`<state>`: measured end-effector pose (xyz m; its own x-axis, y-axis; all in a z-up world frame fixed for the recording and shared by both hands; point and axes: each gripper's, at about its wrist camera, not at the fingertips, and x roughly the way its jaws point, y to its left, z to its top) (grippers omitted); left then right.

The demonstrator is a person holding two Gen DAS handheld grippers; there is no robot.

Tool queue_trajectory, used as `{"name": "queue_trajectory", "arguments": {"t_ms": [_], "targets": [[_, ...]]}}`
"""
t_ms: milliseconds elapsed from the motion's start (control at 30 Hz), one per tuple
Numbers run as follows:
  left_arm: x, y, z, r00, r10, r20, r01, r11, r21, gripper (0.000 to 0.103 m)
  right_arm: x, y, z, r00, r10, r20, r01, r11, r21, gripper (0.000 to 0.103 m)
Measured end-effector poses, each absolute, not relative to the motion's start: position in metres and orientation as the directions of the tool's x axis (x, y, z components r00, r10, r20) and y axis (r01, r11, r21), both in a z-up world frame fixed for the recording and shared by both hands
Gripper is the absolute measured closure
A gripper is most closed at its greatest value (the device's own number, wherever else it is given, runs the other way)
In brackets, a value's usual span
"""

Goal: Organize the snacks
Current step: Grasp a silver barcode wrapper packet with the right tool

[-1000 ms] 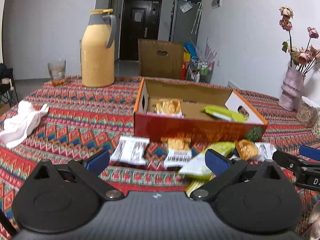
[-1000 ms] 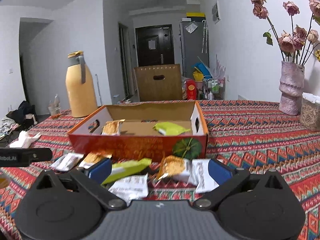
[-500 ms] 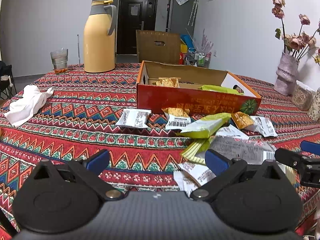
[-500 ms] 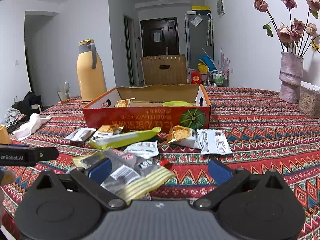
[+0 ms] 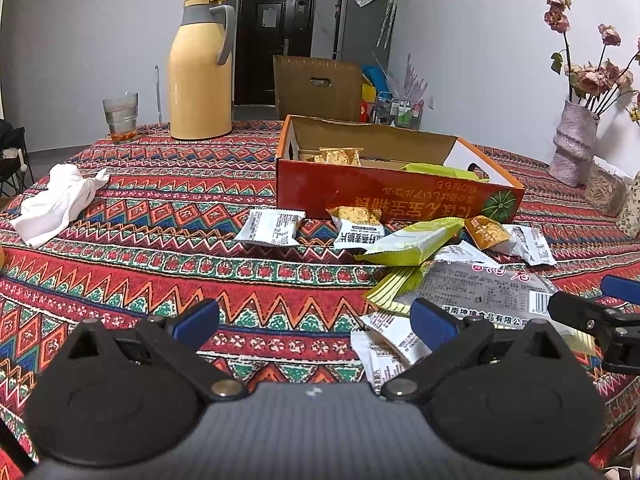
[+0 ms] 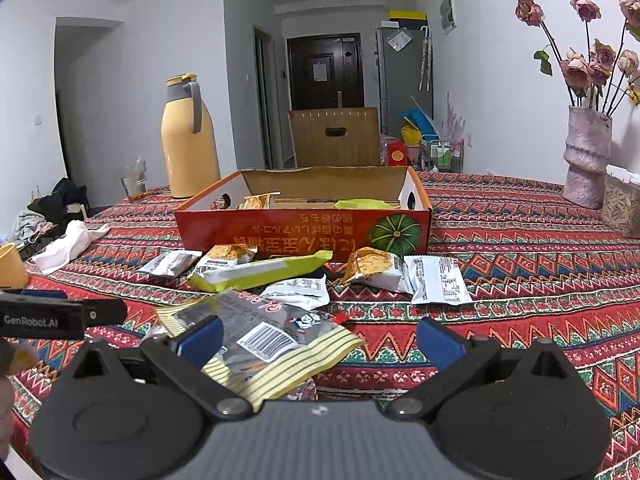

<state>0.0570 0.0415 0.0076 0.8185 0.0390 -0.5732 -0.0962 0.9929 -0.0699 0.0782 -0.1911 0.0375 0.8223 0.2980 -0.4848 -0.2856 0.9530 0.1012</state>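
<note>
White walls (image 6: 140,52); dark door (image 6: 325,72); chair (image 6: 334,136).

The right gripper (image 6: 318,338) hangs low over the near edge of the patterned tablecloth (image 6: 520,264), jaws spread wide and empty. Just ahead, a silver snack bag (image 6: 260,332) with yellow-striped ends lies flat, possibly touching the left finger. Loose snack packets (image 6: 400,274) lie scattered before the orange cardboard box (image 6: 304,232) at mid-table, which holds a few more.
</note>
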Motion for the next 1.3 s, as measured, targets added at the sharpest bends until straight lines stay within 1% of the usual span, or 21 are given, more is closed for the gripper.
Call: {"name": "queue_trajectory", "arguments": {"t_ms": [267,533,700,867,1033,1100,1167,1233,1267,1300], "targets": [[0.058,0.045,0.005,0.817,0.039,-0.576,-0.100,0.992,-0.074,0.000,0.082,-0.186,0.038,0.817,0.302,-0.491,-0.298,0.951,0.088,0.000],[0.058,0.050,0.004,0.817,0.040,-0.576,-0.106,0.991,-0.081,0.000,0.094,-0.162,0.048,0.797,0.336,-0.501,-0.389,0.921,-0.001,0.000],[0.058,0.055,0.004,0.817,0.042,-0.575,-0.112,0.990,-0.087,0.000,0.114,-0.137,0.045,0.746,0.350,-0.566,-0.471,0.878,-0.078,0.002],[0.057,0.058,0.003,0.816,0.042,-0.577,-0.118,0.988,-0.095,0.000,0.130,-0.124,0.030,0.677,0.364,-0.640,-0.533,0.842,-0.085,0.005],[0.058,0.061,0.001,0.812,0.037,-0.582,-0.118,0.988,-0.102,0.000,0.131,-0.125,0.024,0.634,0.406,-0.658,-0.577,0.815,-0.053,0.018],[0.059,0.061,0.000,0.811,0.034,-0.585,-0.116,0.988,-0.105,0.000,0.128,-0.124,0.020,0.623,0.408,-0.668,-0.592,0.804,-0.061,0.018],[0.058,0.061,-0.001,0.810,0.030,-0.586,-0.114,0.987,-0.108,0.000,0.123,-0.123,0.016,0.626,0.398,-0.671,-0.601,0.794,-0.090,0.022],[0.057,0.061,-0.001,0.811,0.027,-0.585,-0.112,0.988,-0.110,0.000,0.120,-0.124,0.017,0.624,0.408,-0.666,-0.606,0.791,-0.083,0.032],[0.057,0.060,-0.001,0.811,0.027,-0.585,-0.112,0.988,-0.110,0.000,0.118,-0.125,0.018,0.624,0.413,-0.663,-0.605,0.793,-0.075,0.035],[0.057,0.060,0.000,0.811,0.026,-0.584,-0.111,0.988,-0.110,0.000,0.117,-0.126,0.020,0.627,0.416,-0.659,-0.602,0.795,-0.070,0.043]]}}
